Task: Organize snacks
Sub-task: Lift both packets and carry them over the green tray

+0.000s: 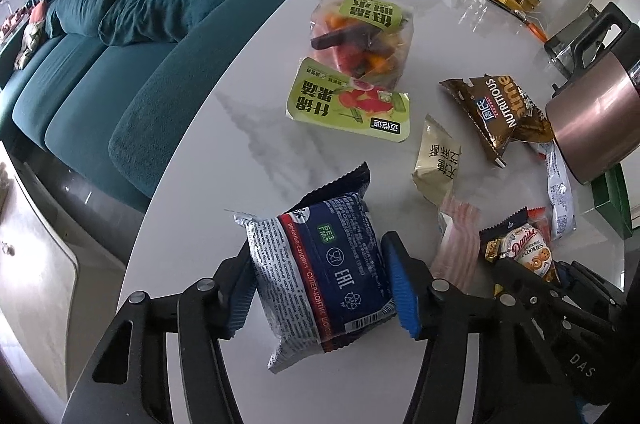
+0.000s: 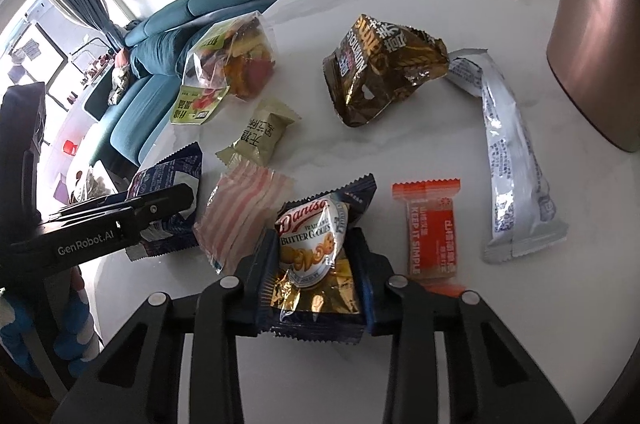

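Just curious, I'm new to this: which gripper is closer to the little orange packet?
Right. The right gripper, shut on the Danisa cookie pack, sits just beside the orange packet. The left gripper, holding the blue biscuit pack, lies farther away.

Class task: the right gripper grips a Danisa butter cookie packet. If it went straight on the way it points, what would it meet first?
Probably the crumpled brown-and-gold foil snack bag, lying ahead of the right gripper and its blue-and-gold Danisa butter cookie packet. Bare white tabletop lies between; depth is uncertain.
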A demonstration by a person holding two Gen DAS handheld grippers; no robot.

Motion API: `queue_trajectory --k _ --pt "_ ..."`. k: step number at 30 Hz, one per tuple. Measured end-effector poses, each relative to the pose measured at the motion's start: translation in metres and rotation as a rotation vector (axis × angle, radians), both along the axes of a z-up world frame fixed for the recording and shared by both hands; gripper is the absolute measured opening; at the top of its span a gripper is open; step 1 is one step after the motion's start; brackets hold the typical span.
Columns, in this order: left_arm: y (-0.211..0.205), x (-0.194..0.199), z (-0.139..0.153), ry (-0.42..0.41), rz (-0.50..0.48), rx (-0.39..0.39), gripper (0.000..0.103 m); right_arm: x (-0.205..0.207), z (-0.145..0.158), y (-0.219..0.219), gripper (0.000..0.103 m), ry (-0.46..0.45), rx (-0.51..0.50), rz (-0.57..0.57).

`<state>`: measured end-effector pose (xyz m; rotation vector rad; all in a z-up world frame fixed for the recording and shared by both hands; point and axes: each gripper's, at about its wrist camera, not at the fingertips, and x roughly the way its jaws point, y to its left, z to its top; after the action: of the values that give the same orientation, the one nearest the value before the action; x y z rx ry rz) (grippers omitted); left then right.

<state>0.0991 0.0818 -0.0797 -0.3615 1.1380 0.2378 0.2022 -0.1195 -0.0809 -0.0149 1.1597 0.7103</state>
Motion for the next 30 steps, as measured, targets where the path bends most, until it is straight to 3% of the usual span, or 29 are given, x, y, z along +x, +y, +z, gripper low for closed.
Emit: queue_trajectory --k 12,30 --pt "0.0 -0.004 0.0 -0.019 0.017 0.0 0.053 0.0 0.002 -0.009 0.0 -0.001 0.038 -0.005" --pt "-0.004 -0.014 0.018 -0.057 0.02 0.018 0.053 -0.007 0.048 -0.025 0.0 -0.093 0.08 -0.009"
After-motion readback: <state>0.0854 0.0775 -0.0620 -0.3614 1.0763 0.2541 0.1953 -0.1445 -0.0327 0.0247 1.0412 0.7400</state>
